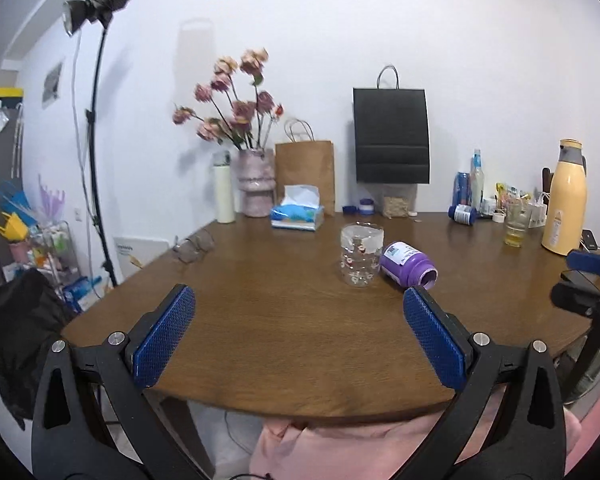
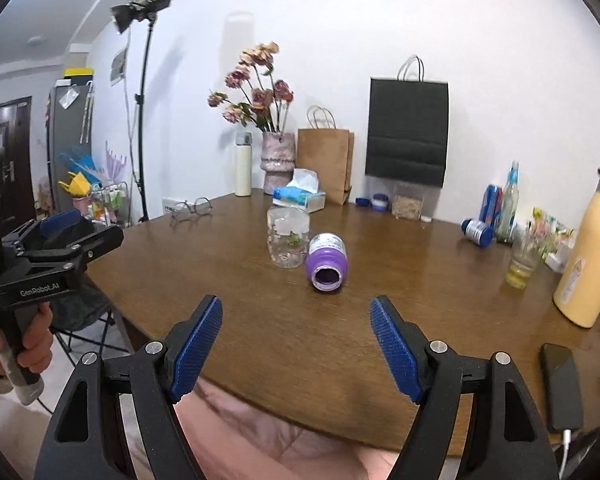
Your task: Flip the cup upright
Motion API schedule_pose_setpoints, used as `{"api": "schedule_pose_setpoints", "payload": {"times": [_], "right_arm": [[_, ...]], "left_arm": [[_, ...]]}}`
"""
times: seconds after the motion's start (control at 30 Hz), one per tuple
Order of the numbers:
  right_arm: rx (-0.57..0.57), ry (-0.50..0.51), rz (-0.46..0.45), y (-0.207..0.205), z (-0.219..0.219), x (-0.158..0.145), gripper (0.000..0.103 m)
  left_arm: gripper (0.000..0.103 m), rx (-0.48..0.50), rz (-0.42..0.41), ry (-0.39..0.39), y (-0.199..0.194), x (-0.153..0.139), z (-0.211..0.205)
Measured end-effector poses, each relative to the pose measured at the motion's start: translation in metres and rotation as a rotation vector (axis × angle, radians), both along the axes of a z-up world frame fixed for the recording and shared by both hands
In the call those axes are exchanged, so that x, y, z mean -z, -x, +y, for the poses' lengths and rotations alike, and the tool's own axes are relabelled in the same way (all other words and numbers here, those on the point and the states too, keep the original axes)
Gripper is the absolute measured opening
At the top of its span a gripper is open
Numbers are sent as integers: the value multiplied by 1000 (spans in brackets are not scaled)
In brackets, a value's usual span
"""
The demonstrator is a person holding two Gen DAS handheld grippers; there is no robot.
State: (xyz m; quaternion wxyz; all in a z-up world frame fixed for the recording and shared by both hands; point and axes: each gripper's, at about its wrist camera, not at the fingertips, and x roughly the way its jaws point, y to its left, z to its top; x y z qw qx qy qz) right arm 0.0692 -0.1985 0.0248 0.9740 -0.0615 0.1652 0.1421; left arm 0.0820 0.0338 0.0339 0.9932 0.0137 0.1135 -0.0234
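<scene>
The purple cup (image 2: 326, 261) is lying on its side near the middle of the wooden table (image 2: 260, 340), open mouth pointing toward the near edge. Just to its left, touching or nearly so, stands a clear glass jar (image 2: 288, 236) with a little flower print. So the cup isn't upright at this point.

Both grippers hang back over the near edge of the table. The left gripper (image 1: 300, 336) has its blue pads spread wide with nothing between them, and the right gripper (image 2: 296, 344) is the same, released and empty.

What I'd worry about: the cup is round and on its side, so a nudge from one pad could send it rolling, probably to the right where nothing blocks it. And the jar is so close that a wide-open jaw coming in on the cup's left could knock it over. Glass on a hard table, not great.

Writing: the left gripper's body reads "GenRobot.AI" in the right wrist view. The cup has a white label (image 1: 400, 251) with print too small to read.
</scene>
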Motion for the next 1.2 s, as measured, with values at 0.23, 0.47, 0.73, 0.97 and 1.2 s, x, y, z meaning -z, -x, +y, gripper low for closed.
{"api": "schedule_pose_setpoints", "payload": {"times": [0.23,0.47,0.73,0.97,1.2], "right_arm": [[-15,0,-25,62,6,16,81],[-14,5,33,52,15,29,81],[-6,-20,16,55,9,26,81],[-4,-24,23,54,9,27,81],[-5,-35,30,52,9,29,81]], "left_arm": [[103,-24,53,55,36,14,14],[103,18,20,10,40,11,3],[103,47,-28,20,50,7,3],[103,48,-34,19,49,6,1],[103,16,-32,21,49,6,3]]}}
